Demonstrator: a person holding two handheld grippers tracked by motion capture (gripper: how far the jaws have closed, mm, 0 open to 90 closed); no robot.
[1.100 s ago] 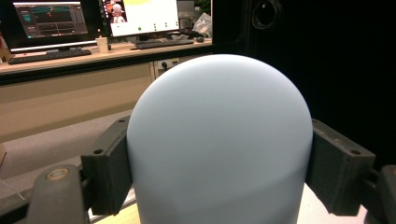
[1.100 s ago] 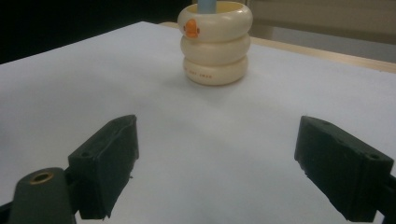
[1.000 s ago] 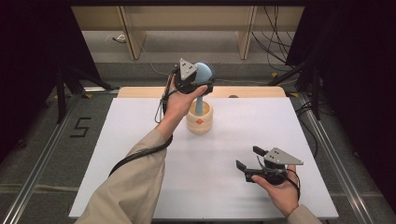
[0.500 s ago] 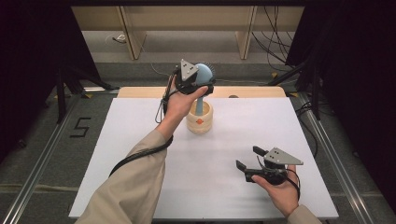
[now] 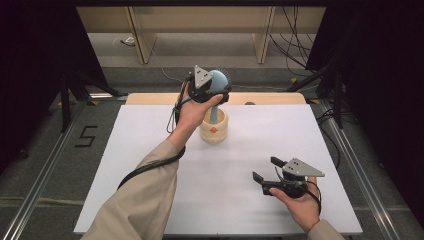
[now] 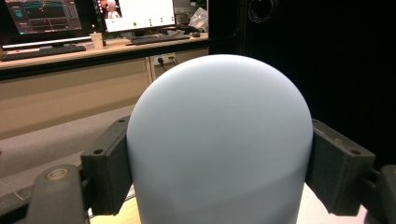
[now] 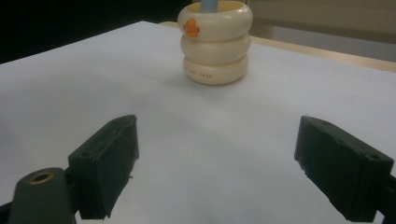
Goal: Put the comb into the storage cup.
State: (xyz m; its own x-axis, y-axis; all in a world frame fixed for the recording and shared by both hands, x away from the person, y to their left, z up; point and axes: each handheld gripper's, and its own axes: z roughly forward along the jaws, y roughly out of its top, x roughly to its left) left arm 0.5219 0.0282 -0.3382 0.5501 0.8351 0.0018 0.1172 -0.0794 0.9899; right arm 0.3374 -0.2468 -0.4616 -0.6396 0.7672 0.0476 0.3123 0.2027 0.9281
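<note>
left gripper (image 5: 216,90) pinches brush (image 5: 218,80) head, upper middle, handle down in cream holder (image 5: 214,127) | looks light, stiff, smooth-backed so maybe slippery; grip the head's sides | right gripper (image 5: 270,170) spread, hovering lower right over surface (image 5: 150,150)

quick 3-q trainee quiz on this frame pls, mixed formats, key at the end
1. True or false: the left gripper is shut on the blue brush.
2. Where does the brush's handle end? A) lying flat on the white table B) inside the cream ringed holder C) between the right gripper's jaws
3. Fill in: the right gripper is held low over the white table with its jaws ____.

Key: 1 true; 2 B; 3 open, with nothing between them.
</note>
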